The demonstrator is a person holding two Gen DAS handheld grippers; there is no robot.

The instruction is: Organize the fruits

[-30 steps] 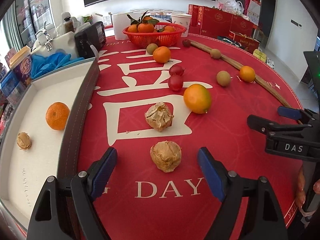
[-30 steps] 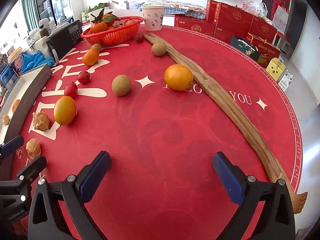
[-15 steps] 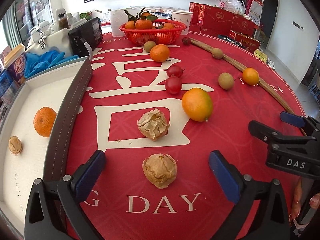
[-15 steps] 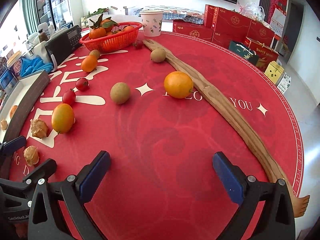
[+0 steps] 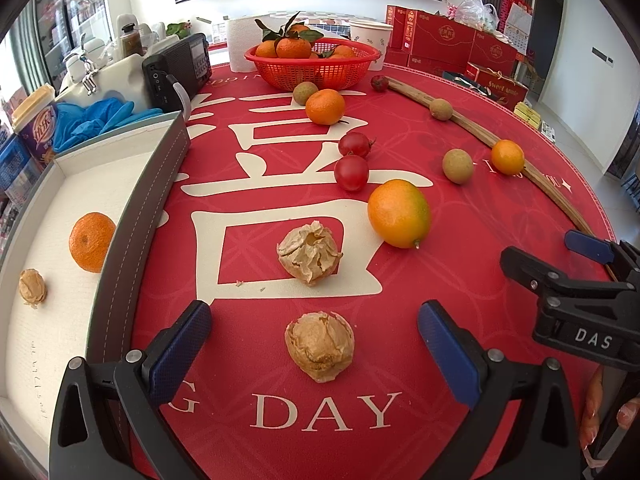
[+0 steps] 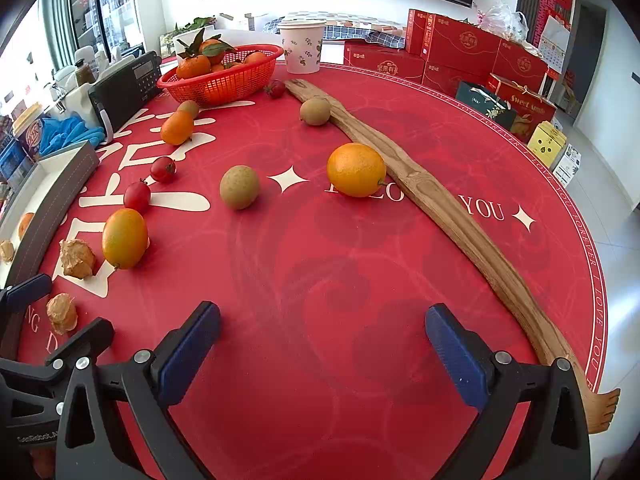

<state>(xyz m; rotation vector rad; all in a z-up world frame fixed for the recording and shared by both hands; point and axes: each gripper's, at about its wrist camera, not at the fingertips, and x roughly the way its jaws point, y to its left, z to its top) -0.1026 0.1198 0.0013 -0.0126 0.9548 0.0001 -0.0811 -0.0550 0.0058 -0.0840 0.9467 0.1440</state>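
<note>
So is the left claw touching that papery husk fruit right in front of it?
Apart. The left wrist view shows the left claw open, with red cloth visible between each pad and the husk fruit.

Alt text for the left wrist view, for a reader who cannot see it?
The open left gripper frames a papery husked fruit on a red mat. A white tray at left holds a tangerine.

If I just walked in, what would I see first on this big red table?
Probably the red basket piled with leafy tangerines at the far edge, and the loose fruit scattered over the red tablecloth. A long wooden back scratcher curves across the right side. Up close, a papery husked fruit sits between the wide-open left gripper fingers, untouched.
</note>
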